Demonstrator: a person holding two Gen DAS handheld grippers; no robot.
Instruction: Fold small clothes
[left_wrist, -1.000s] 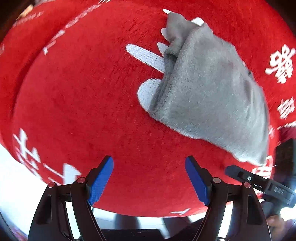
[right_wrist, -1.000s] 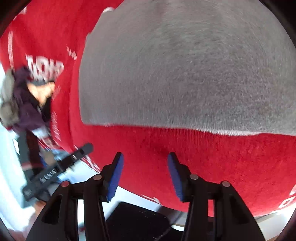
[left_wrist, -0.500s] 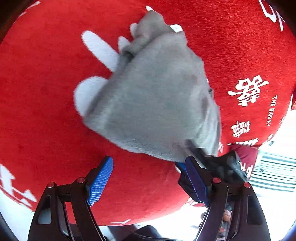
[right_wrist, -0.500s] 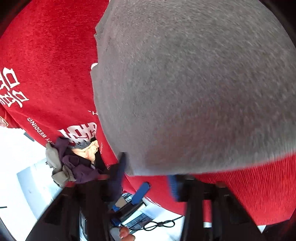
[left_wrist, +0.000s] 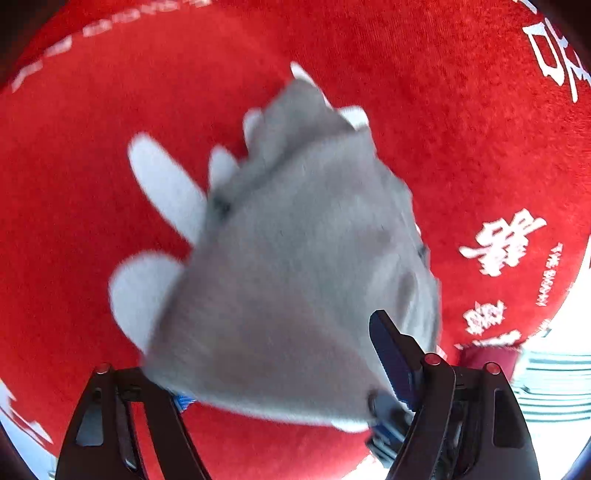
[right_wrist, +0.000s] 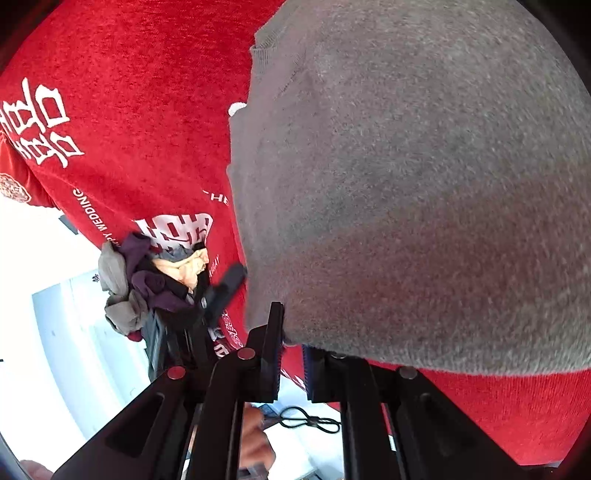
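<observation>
A grey knit garment (left_wrist: 295, 280) lies on a red cloth (left_wrist: 74, 221) with white lettering. In the left wrist view my left gripper (left_wrist: 280, 373) is open, and the garment's near edge lies between and over its fingers, hiding the left pad. In the right wrist view the same garment (right_wrist: 424, 184) fills the frame. My right gripper (right_wrist: 291, 350) is shut on the garment's near corner. The left gripper's fingers (right_wrist: 225, 288) show to the left of it.
A pile of small clothes (right_wrist: 147, 280) in purple, grey and beige lies at the red cloth's edge. A black cable (right_wrist: 310, 421) lies on a white surface below. White floor or wall lies beyond the cloth's edge.
My right gripper has gone from open to shut on the garment's corner. The garment has come closer to my left gripper and now lies over its fingers.
</observation>
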